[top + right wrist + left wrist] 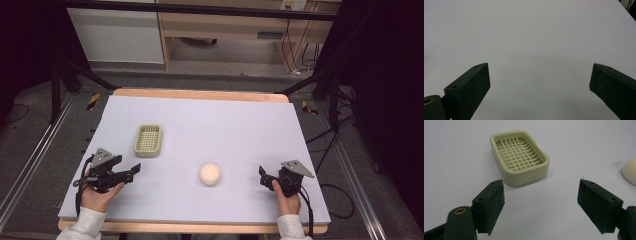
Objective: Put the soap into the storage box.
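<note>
A pale green soap dish [148, 140] with a slatted grid inside sits left of the table's middle. In the left gripper view the soap dish [519, 156] lies just beyond the jaws, empty. A cream, rounded bar of soap [210, 174] rests on the mat between the two hands; the soap [630, 171] shows at that view's right edge. My left gripper [133, 171] is open near the table's front left, below the dish. My right gripper [263, 177] is open at the front right, right of the soap, with bare mat between its jaws in the right gripper view [540, 82].
A light lavender mat [225, 130] covers the wooden table. Black frame legs [65, 75] stand at the back left and right, with cables [330, 145] on the floor to the right. A wooden desk [225, 30] stands beyond the table.
</note>
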### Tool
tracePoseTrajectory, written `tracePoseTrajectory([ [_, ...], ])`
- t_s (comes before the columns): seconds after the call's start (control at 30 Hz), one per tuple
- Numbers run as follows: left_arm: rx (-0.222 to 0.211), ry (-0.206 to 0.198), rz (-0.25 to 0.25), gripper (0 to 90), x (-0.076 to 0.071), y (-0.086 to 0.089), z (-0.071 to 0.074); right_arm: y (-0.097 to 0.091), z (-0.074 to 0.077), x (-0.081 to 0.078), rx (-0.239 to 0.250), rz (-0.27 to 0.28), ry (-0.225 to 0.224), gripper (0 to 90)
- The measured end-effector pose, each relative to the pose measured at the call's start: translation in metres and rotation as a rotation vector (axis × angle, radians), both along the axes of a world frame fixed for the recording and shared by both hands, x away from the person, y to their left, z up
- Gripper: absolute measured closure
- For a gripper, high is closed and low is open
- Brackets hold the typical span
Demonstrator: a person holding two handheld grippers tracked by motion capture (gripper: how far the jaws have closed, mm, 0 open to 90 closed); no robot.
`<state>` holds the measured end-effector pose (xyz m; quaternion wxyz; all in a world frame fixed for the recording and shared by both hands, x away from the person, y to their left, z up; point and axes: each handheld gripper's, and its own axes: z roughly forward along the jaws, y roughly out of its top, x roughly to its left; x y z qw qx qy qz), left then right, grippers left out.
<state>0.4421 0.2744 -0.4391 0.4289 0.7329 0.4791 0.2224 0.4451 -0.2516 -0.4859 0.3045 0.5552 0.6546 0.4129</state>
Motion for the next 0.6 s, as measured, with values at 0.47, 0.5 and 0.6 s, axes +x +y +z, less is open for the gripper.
tracePoseTrajectory([
  [0.47,0.017,-0.008,-0.037,22.5,0.0,-0.017,0.001,0.0,0.0,0.001,0.002,0.001,0.007,3.2],
  [0.5,0.02,-0.006,-0.045,22.6,0.0,-0.02,0.001,0.0,0.0,0.001,0.003,-0.001,0.007,3.3],
  [0.6,0.028,-0.002,-0.06,23.5,0.0,-0.025,0.0,0.0,0.0,0.001,0.001,0.0,0.008,3.2],
])
